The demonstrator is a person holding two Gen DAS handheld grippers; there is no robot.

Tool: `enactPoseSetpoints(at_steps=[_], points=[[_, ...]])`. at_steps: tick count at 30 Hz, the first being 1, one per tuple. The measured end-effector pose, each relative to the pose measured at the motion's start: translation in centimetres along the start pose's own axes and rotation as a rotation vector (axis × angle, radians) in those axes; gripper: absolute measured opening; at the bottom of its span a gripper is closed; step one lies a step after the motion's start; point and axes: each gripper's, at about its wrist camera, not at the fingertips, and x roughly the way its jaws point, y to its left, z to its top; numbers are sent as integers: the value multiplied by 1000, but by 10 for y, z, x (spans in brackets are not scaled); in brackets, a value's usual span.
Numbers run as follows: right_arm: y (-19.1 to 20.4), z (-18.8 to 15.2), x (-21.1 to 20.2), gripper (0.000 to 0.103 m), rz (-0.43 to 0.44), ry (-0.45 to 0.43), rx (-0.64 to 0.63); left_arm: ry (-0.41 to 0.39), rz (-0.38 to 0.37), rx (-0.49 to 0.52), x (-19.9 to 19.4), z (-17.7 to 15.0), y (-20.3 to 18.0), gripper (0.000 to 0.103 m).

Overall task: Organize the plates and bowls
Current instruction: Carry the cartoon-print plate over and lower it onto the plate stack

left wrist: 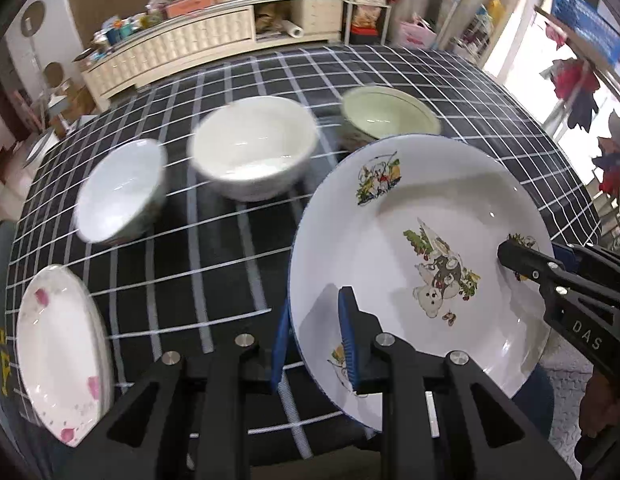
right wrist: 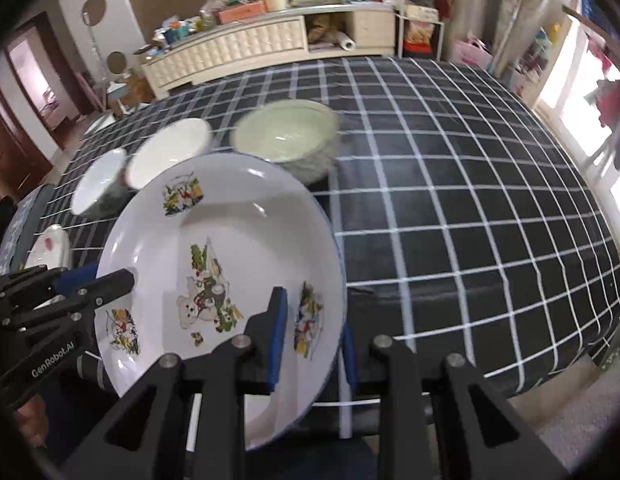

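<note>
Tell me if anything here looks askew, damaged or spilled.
Only the cartoon plate: it is tilted in the air, pinched at opposite rims by the left gripper and right gripper. The three bowls sit upright; no spills or visible chips.

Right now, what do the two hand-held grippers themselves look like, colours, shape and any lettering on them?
Both are matte black, angular frames with triangular cut-outs and round silver bolt heads. Each finger ends in a ribbed blue pad. The left hand-held gripper carries white "GenRobot.AI" lettering on its body, seen from the right wrist view; the right hand-held gripper shows white "DAS" lettering from the left wrist view. No cables are visible.
</note>
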Motion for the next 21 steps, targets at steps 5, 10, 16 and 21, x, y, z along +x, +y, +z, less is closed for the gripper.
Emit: enactPoseSetpoints(at_steps=[5,10,16,21], points=[[37,3,4,29,41,9,-32,-9,35,-62,-17,-14,43,22],[80,7,9,29,79,13,-103,-23,69,-142,-36,-29,94,22],[134,8,15,29,124,16,-154,-26,105,-222,-52,-51,148,22],[180,9,26,29,166,40,-190,-20,134,-277,-59,-66,188,22]])
